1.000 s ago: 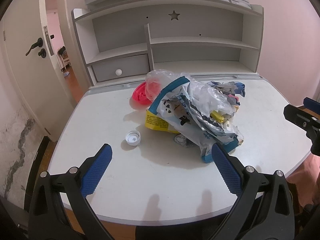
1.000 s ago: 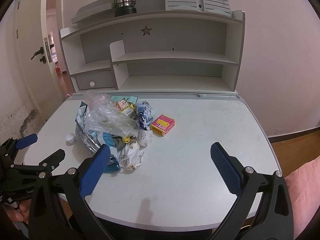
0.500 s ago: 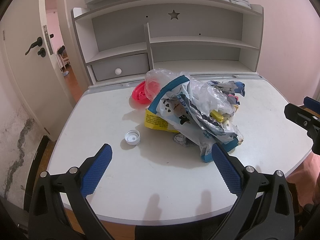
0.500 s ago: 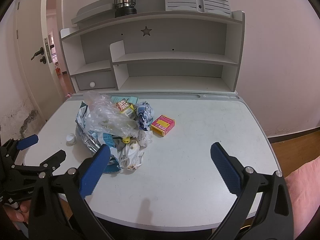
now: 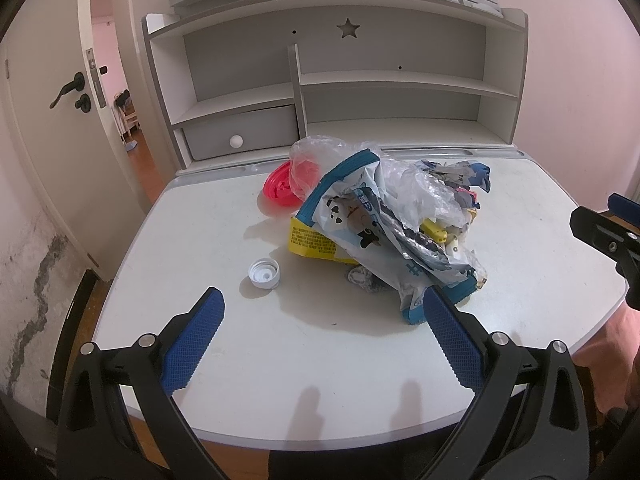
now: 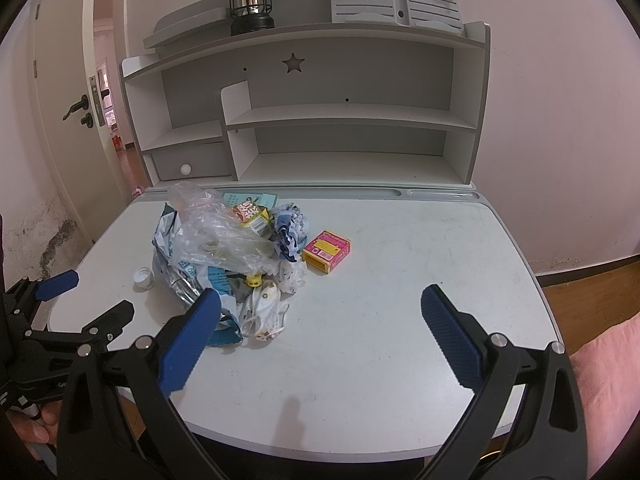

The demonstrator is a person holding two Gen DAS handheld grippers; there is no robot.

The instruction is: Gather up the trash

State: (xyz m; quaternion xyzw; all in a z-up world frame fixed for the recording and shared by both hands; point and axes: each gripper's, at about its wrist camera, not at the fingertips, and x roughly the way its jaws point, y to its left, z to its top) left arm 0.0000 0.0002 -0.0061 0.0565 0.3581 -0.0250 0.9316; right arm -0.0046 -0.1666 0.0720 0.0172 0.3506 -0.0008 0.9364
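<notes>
Both jaws stand wide apart and empty: your left gripper (image 5: 322,334) and right gripper (image 6: 320,328) hover over the near edge of the desk (image 6: 400,288), touching nothing. Change over the last second: almost none. The views have barely drifted, and every item lies where it lay. So no pickup has begun.

Trash sits left of centre on the desk: a heap of bags and wrappers (image 6: 224,256). A white bottle cap (image 5: 264,274) lies just beside the heap on its left. A red lid (image 5: 280,189) is tucked against the heap's far side. A pink and yellow box (image 6: 326,251) rests near its right side.

My read: you are lining up an approach. The left gripper is nearest the cap, the right nearest the box. No bin shows in either view.
</notes>
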